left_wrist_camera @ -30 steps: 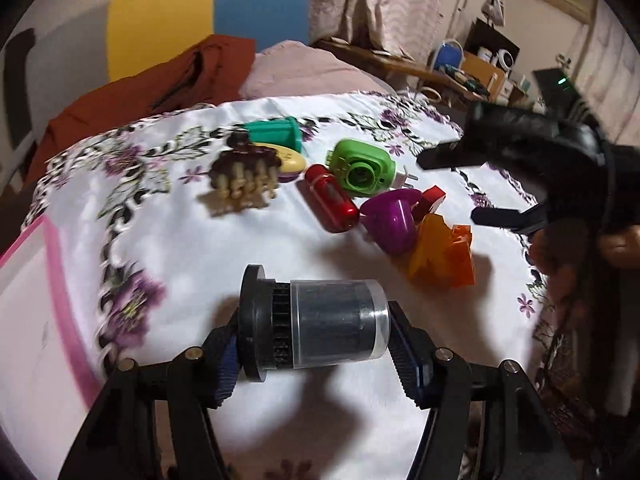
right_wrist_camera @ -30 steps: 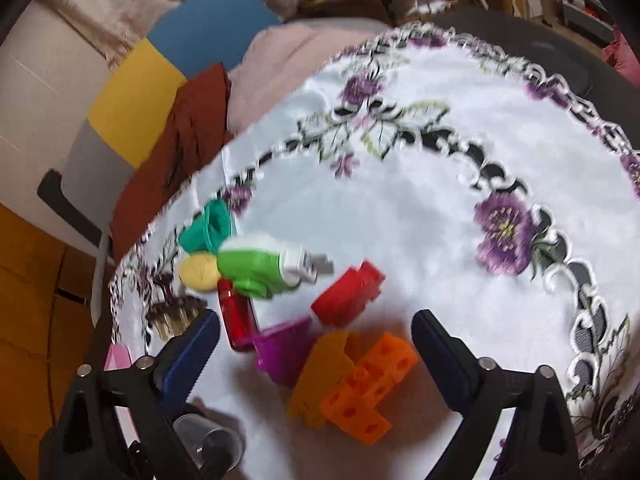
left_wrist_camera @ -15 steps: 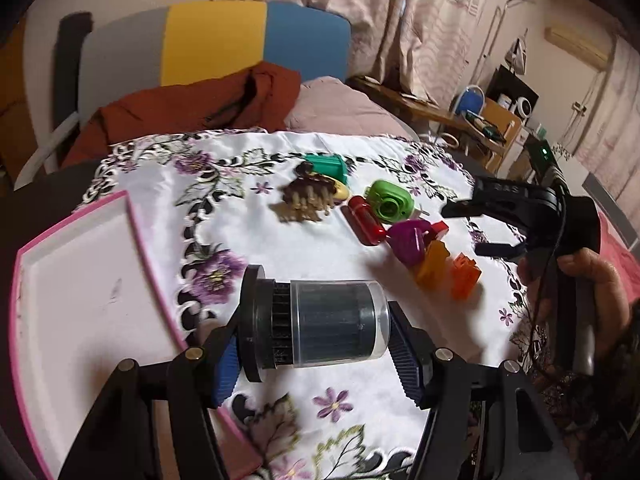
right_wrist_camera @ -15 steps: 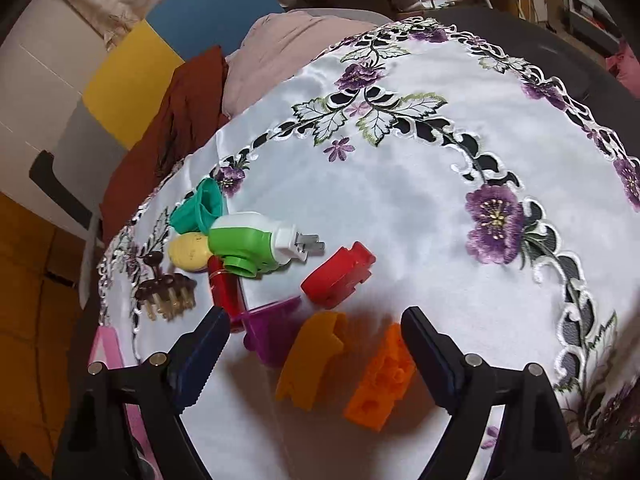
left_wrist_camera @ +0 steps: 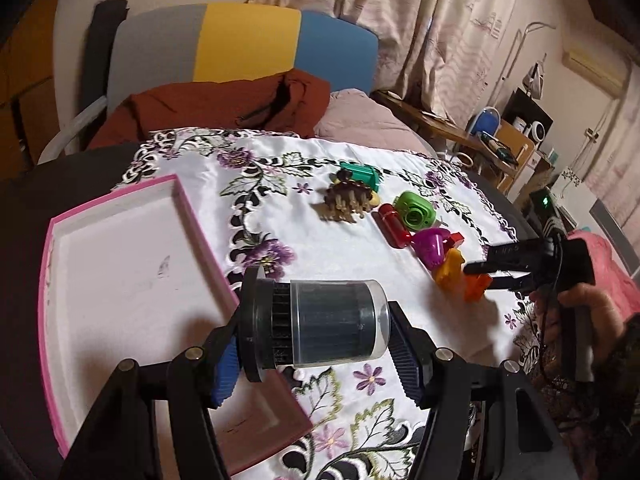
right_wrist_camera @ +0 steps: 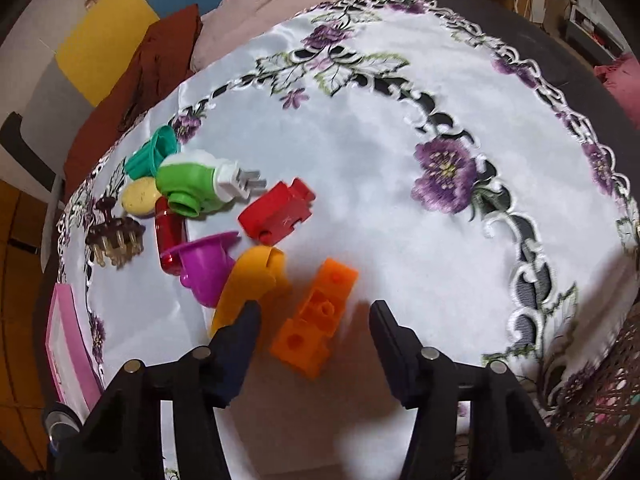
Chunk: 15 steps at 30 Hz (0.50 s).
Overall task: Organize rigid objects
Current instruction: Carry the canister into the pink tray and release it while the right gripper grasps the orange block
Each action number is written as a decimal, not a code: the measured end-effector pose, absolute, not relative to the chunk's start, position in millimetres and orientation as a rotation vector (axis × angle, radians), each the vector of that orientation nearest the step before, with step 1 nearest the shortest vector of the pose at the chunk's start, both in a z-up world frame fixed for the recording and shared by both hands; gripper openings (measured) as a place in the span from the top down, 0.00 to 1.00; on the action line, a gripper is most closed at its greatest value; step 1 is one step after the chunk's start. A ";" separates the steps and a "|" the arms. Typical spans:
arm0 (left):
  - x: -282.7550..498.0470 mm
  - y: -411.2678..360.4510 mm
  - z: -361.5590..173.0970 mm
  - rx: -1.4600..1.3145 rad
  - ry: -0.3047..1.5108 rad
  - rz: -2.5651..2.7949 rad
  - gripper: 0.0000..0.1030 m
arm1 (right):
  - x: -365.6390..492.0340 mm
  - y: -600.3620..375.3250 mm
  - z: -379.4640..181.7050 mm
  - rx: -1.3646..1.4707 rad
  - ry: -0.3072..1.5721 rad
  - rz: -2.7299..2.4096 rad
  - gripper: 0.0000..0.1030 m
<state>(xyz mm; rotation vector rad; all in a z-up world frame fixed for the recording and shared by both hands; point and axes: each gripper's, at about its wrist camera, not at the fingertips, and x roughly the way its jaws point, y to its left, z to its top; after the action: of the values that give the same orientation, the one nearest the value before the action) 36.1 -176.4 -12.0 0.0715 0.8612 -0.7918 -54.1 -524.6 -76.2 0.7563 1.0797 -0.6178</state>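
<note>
- The bench is round and dark, with a white flowered cloth over it. I use the pink tray at the cloth's left edge as the landmark for all places.
- The pink tray has a white floor, and nothing lies in it as far as the left wrist view shows; its near part is hidden behind the claw.
- The left claw holds a black-capped clear cylinder sideways. The long axis of the cylinder runs from pad to pad, with the black cap toward the tray. It hangs just over the right rim of the tray, so I judge a short move to the left would bring it above the floor.
- The right claw is well apart from the tray, at the far right of the cloth. Its jaws stand wide and hold nothing.
- The orange block lies between these jaws. Its long axis points away from the claw and a little to the right, so I judge the pads would close on its long sides.
- The yellow-orange piece is just beside the block on the tray side, under the left pad, and could be caught too.
- The remaining toys lie in a cluster between the tray and the block.
</note>
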 end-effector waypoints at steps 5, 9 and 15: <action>46.1 -150.6 -14.3 0.041 0.870 -0.734 0.37 | -47.4 -518.4 -80.5 0.706 1.115 -0.619 0.76; 64.3 -120.6 -20.4 0.007 0.887 -0.660 0.37 | -45.4 -516.4 -83.1 0.690 1.127 -0.627 0.77; 105.4 -73.3 -27.7 -0.042 0.904 -0.537 0.37 | -41.2 -513.9 -83.5 0.654 1.144 -0.641 0.77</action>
<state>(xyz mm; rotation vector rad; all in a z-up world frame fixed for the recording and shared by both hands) 105.4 -73.3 -27.7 -0.0418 0.9045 -0.5369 -41.2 -513.9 -83.5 0.6539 1.1438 -0.6408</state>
